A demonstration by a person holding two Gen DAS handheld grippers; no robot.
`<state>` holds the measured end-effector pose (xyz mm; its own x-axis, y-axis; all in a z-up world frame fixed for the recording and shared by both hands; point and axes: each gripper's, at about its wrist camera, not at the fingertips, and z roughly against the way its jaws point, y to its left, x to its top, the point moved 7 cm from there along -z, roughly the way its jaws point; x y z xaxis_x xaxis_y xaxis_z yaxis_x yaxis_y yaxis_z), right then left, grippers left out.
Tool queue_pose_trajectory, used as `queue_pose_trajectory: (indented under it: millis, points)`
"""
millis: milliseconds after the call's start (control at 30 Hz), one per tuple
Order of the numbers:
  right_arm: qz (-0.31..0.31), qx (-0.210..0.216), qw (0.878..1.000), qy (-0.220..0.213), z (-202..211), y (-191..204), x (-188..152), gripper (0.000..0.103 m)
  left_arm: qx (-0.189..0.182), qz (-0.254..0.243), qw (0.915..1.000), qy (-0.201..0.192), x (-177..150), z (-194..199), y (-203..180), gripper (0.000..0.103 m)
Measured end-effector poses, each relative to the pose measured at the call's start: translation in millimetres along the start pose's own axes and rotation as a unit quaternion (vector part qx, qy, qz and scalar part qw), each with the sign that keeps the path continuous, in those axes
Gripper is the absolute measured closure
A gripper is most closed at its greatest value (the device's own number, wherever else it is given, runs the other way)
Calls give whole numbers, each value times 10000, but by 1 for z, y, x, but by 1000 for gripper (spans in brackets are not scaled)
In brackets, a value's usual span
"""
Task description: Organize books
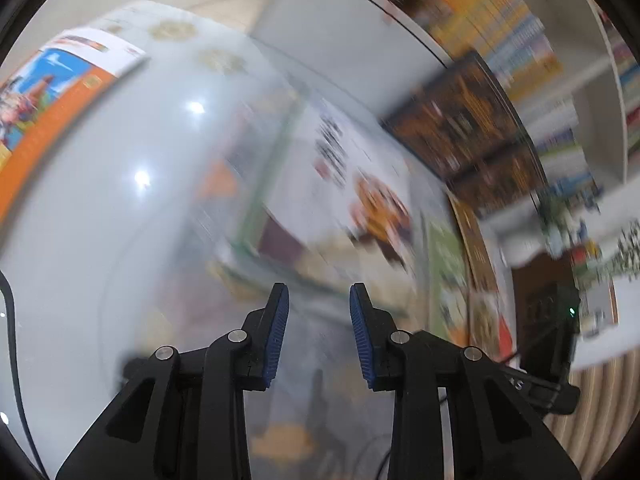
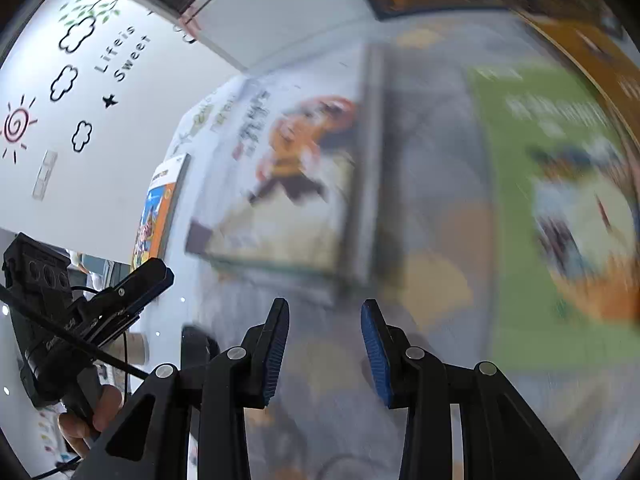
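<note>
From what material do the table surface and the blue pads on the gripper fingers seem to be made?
Table surface: probably glass or glossy plastic sheet over a patterned cloth; it mirrors ceiling lights as bright spots. Motion blur leaves this open.

Blue pads on the left hand-held gripper: likely rubber or soft plastic, matte, with fine ribs visible; the fingers behind them look like black hard plastic.

Bare table (image 1: 100,240) lies left of white book (image 1: 360,168).

The wall (image 2: 100,128) reads "Life is Sweet".
</note>
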<state>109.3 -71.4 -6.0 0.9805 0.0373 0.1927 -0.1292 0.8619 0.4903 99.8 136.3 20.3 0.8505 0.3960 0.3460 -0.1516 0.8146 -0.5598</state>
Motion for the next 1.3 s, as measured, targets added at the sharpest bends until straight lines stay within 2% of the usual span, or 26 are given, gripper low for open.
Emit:
queue_pose_trajectory:
  millis: [233, 400, 467, 567, 633, 733, 800, 933, 1000, 1100, 1200, 1300]
  points:
    - [-82, -312, 9994, 141, 46, -56, -70, 67, -288, -558, 9946, 825, -78, -36, -79, 75]
    - [-378, -690, 9968, -150, 113, -124, -102, 67, -587, -1064, 9839, 1307, -124, -67, -158, 75]
    - [-621, -815, 9943, -307, 139, -153, -107, 67, -737, -1352, 9766, 1504, -143, -82, -198, 74]
    - [-1136, -1093, 9855, -626, 182, -213, -108, 65, -838, -1758, 9650, 1759, -171, -107, -250, 74]
    - [-1525, -1415, 9744, -858, 211, -259, -111, 63, -846, -2006, 9571, 1912, -187, -128, -283, 74]
    - [-2036, -1648, 9588, -1098, 244, -319, -116, 62, -719, -2201, 9518, 2010, -199, -159, -316, 74]
    - [-2242, -1587, 9534, -1247, 259, -343, -116, 62, -596, -2193, 9525, 2030, -206, -179, -328, 74]
    - [-2310, -1576, 9489, -1461, 274, -372, -105, 62, -219, -2120, 9595, 1841, -212, -208, -338, 74]
    - [-2298, -1456, 9520, -1403, 271, -380, -103, 62, -112, -2044, 9617, 1823, -216, -217, -342, 73]
    - [-2134, -1141, 9608, -1352, 260, -369, -100, 62, -161, -2031, 9624, 1799, -222, -216, -350, 69]
    - [-1746, -1382, 9662, -1298, 258, -360, -108, 62, -61, -2146, 9597, 1815, -232, -213, -352, 68]
    - [-1672, -1163, 9725, -1132, 258, -361, -119, 62, -84, -2125, 9581, 1918, -248, -202, -347, 68]
